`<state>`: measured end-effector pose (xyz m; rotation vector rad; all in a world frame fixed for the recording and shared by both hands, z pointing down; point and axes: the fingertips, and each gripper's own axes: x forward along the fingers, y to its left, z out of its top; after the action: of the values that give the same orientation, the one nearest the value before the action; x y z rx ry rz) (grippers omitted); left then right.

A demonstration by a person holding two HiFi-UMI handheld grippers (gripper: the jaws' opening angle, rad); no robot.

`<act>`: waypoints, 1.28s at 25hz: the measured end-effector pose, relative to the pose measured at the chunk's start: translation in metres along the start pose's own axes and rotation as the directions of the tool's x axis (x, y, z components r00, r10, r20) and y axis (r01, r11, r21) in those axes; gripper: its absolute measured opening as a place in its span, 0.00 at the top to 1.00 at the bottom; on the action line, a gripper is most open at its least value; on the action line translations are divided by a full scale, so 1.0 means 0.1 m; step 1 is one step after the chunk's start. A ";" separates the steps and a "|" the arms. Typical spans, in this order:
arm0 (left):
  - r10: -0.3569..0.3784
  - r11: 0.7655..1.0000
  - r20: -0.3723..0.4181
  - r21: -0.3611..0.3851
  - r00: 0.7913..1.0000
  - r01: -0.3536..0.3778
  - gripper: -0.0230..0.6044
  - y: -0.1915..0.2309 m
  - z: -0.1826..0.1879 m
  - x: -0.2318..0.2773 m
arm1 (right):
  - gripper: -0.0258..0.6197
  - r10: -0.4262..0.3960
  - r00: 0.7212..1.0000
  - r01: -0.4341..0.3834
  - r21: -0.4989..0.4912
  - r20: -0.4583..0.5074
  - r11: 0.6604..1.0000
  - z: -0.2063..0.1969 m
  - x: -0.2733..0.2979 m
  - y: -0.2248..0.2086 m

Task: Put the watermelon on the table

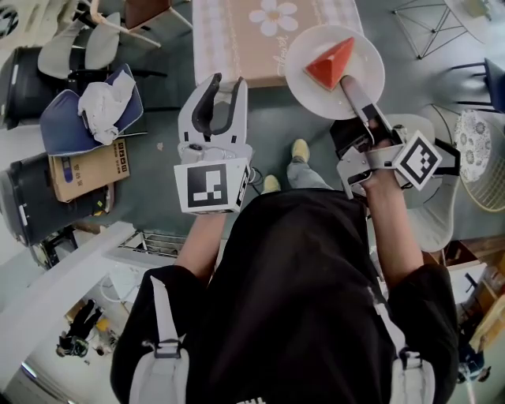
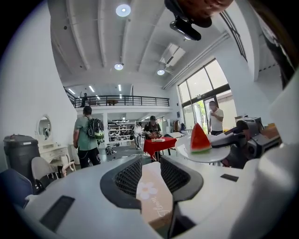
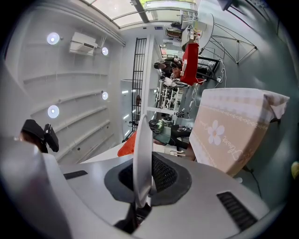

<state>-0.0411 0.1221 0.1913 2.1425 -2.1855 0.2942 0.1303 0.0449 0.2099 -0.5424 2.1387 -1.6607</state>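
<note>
A red wedge of watermelon (image 1: 330,63) lies on a white plate (image 1: 367,47). My right gripper (image 1: 349,85) is shut on the plate's near rim and holds it level, just in front of the table (image 1: 237,39), which has a pinkish cloth with a flower print. In the right gripper view the plate (image 3: 141,154) shows edge-on between the jaws, with the watermelon (image 3: 127,146) behind it. My left gripper (image 1: 226,87) is open with nothing in it and points at the table's near edge. Its own view shows the watermelon (image 2: 200,138) on the plate to the right.
A blue chair with a white cloth (image 1: 91,110), a cardboard box (image 1: 87,170) and dark bins stand on the floor at left. A round patterned seat (image 1: 475,146) and a wire frame (image 1: 426,24) are at right. People stand around a red-clothed table (image 2: 159,144) far off.
</note>
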 end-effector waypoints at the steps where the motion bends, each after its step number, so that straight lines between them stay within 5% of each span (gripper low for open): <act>1: 0.001 1.000 -0.004 -0.003 1.000 -0.001 0.75 0.00 -0.01 0.02 | 0.93 0.000 1.000 0.000 0.000 -0.002 1.000 0.01 0.00 -0.01; 16: -0.028 0.999 -0.062 -0.042 0.998 0.025 0.79 -0.18 -0.04 0.57 | 0.93 0.003 0.999 -0.002 0.024 -0.032 1.000 0.47 0.23 -0.22; 32: -0.023 0.999 -0.062 -0.049 0.998 0.020 0.94 -0.22 0.01 0.88 | 0.93 0.035 0.998 -0.034 0.022 -0.042 0.999 0.76 0.44 -0.30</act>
<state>-0.0212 0.0354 0.2080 2.1006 -2.1121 0.3000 0.1340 -0.0468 0.2186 -0.4651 2.1457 -1.6881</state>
